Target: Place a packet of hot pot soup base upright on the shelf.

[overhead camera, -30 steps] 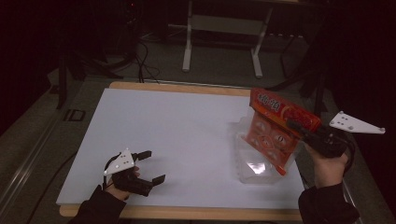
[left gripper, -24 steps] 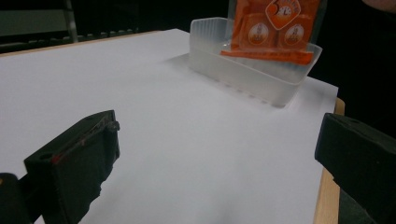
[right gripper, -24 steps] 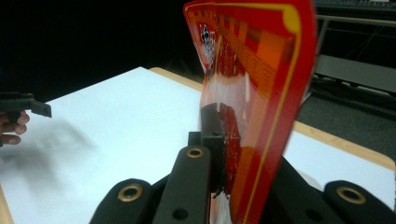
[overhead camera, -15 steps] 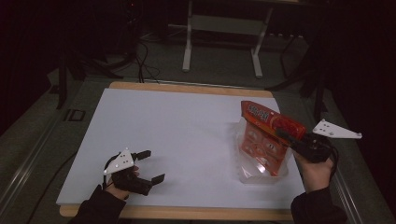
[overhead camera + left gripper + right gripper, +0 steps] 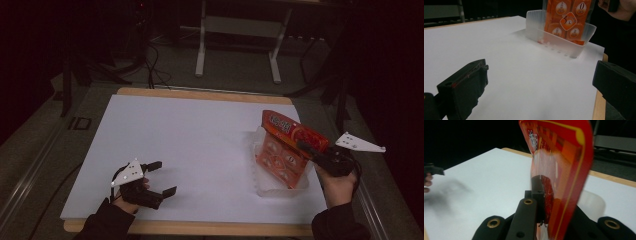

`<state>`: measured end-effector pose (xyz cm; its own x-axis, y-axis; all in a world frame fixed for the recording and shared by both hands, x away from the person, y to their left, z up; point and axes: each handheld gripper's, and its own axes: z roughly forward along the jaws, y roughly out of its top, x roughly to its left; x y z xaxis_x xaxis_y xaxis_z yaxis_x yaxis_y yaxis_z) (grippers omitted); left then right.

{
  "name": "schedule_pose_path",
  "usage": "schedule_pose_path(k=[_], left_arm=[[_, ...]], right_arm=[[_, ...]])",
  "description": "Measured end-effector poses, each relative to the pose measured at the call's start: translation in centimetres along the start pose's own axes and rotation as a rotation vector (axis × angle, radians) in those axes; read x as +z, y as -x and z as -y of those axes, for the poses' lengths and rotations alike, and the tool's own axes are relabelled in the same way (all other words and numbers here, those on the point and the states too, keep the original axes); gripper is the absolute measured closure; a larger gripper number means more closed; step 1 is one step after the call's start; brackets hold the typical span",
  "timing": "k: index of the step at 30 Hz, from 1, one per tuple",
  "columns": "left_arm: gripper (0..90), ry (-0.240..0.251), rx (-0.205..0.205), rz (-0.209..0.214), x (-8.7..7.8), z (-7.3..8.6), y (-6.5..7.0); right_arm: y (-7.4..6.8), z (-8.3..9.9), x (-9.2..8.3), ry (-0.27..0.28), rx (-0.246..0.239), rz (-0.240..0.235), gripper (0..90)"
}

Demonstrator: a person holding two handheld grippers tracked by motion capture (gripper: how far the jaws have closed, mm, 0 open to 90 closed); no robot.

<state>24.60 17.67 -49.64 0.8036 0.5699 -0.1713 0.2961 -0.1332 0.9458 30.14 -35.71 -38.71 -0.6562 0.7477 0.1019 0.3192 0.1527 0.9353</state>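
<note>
Two grippers: one per hand.
Packet [image 5: 287, 150]: orange, long axis tilted, top leaning away from the person, bottom inside the clear tub [image 5: 260, 172] at the desk's [image 5: 190, 140] right.
Right gripper [image 5: 311, 149]: pinching the packet's edge.
Left gripper [image 5: 162, 177]: spread, low over near-left desk.

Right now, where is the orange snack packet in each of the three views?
High view: the orange snack packet is at the right, leaning in the clear plastic tub, pinched by the right gripper.
Left gripper view: top right, standing in the tub.
Right gripper view: centre, close up.
Shared landmark: the white table sheet.
</note>
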Motion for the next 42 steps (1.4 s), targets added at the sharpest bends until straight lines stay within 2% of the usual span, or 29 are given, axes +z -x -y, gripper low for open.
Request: schedule_pose_path(k=[3, 8, 16, 18, 19, 22, 26, 29, 31, 33, 36, 38, 40, 42], left_arm=[[0.1, -0.005, -0.001, 0.002, 0.1, 0.0, 0.0], [0.1, -0.005, 0.007, 0.006, 0.2, 0.1, 0.1], [0.1, -0.002, 0.004, 0.006, 0.1, 0.1, 0.0], [0.1, 0.001, 0.003, 0.006, 0.0, 0.0, 0.0], [0.1, 0.003, 0.003, 0.007, 0.0, 0.0, 0.0], [0.1, 0.009, -0.001, 0.008, -0.1, 0.0, 0.0], [0.1, 0.010, -0.003, 0.009, 0.0, 0.0, 0.0], [0.1, 0.007, 0.000, 0.011, 0.0, 0.0, 0.0], [0.1, 0.007, 0.001, 0.012, 0.0, 0.0, 0.0], [0.1, 0.011, -0.002, 0.013, 0.0, 0.0, 0.0], [0.1, 0.012, -0.005, 0.014, -0.1, 0.0, 0.0], [0.1, 0.010, -0.003, 0.014, 0.0, 0.1, 0.0], [0.1, 0.012, -0.002, 0.018, 0.0, 0.0, 0.1], [0.1, 0.016, -0.001, 0.019, 0.0, 0.0, 0.1]], right_arm=[[0.3, 0.1, 0.0, 0.004, 0.001, 0.011, 90.0], [1.0, 0.1, 0.1, 0.007, 0.029, 0.026, 90.0], [2.6, 0.5, 0.1, 0.017, 0.059, 0.078, 90.0], [2.8, 0.7, 0.3, -0.014, 0.053, 0.104, 90.0], [3.0, 1.0, 0.2, -0.007, 0.060, 0.110, 90.0], [3.9, 1.8, -0.2, -0.008, 0.095, 0.117, 89.9], [4.5, 2.5, -0.6, -0.005, 0.119, 0.125, 89.7], [4.5, 2.5, -0.5, -0.007, 0.106, 0.138, 89.5], [4.6, 2.5, -0.5, -0.010, 0.114, 0.136, 88.5], [4.6, 2.4, -0.5, -0.015, 0.119, 0.153, 79.7], [4.2, 2.4, -0.3, -0.030, 0.106, 0.186, 55.2], [4.0, 2.4, -0.2, -0.047, 0.112, 0.198, 45.1], [3.8, 2.4, -0.3, -0.042, 0.100, 0.229, 33.7], [3.7, 2.4, -0.4, -0.026, 0.115, 0.243, 22.9]])
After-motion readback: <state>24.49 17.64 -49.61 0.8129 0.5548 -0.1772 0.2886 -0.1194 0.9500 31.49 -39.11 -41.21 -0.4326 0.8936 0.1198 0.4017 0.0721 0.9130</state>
